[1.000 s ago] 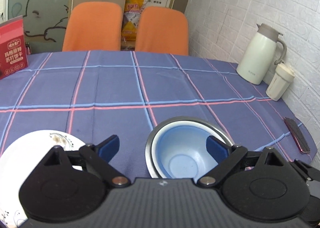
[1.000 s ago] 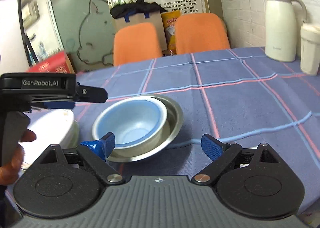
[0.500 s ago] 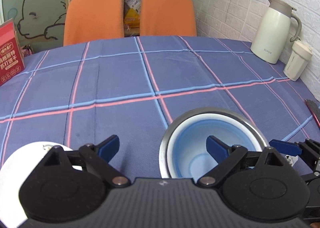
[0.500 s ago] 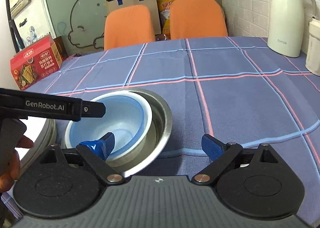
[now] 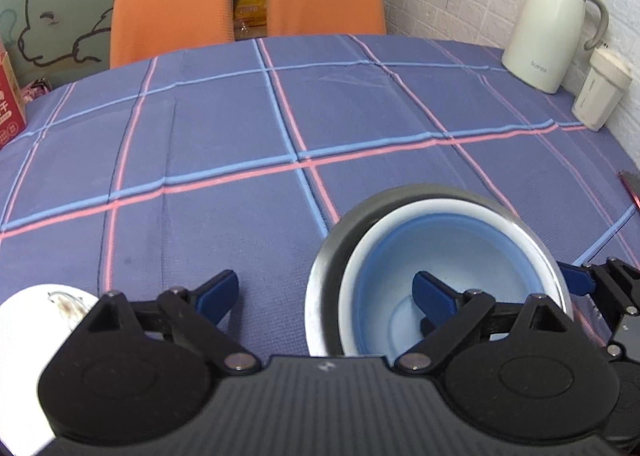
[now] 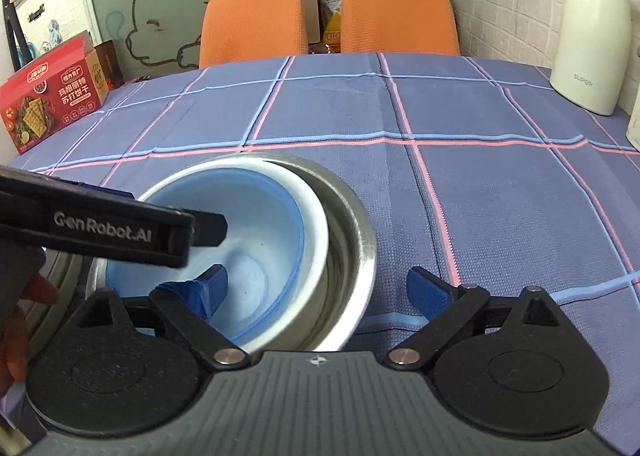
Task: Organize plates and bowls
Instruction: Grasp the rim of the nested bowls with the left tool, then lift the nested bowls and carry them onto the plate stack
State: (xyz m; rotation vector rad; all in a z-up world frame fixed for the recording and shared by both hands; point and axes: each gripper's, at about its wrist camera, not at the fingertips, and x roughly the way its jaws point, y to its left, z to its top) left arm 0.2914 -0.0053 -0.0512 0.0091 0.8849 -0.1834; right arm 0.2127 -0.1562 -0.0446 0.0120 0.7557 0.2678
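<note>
1. On my left wrist feed the left gripper (image 5: 324,292) is spread wide with nothing pressed between its pads. Its right finger hangs over the hollow of the blue bowl (image 5: 448,276), its left finger over bare tablecloth (image 5: 240,128), so the near-left rims of the bowls sit in the gap between them.
2. The blue bowl is nested inside the steel bowl (image 5: 332,256), both mouth up on the near right part of the table. Being round, they have no long axis I can name. The blue one sits off centre, leaving more steel showing on its left in this view.
3. A white plate (image 5: 24,320) lies at the lower left edge, partly hidden behind the gripper body.
4. On the right wrist feed the right gripper (image 6: 316,288) has its jaws opening. Its left finger is down inside the blue bowl (image 6: 248,224) and its right finger is outside the steel bowl (image 6: 360,240), so the right walls of both bowls are between the pads. I see no pad pressing on them.
5. The left gripper (image 6: 204,224) crosses that feed from the left, its tip over the blue bowl.
6. Compared with a second ago, both feeds show the bowls larger and lower in frame. The right gripper then had its left finger short of the bowls, and now straddles their rims.
</note>
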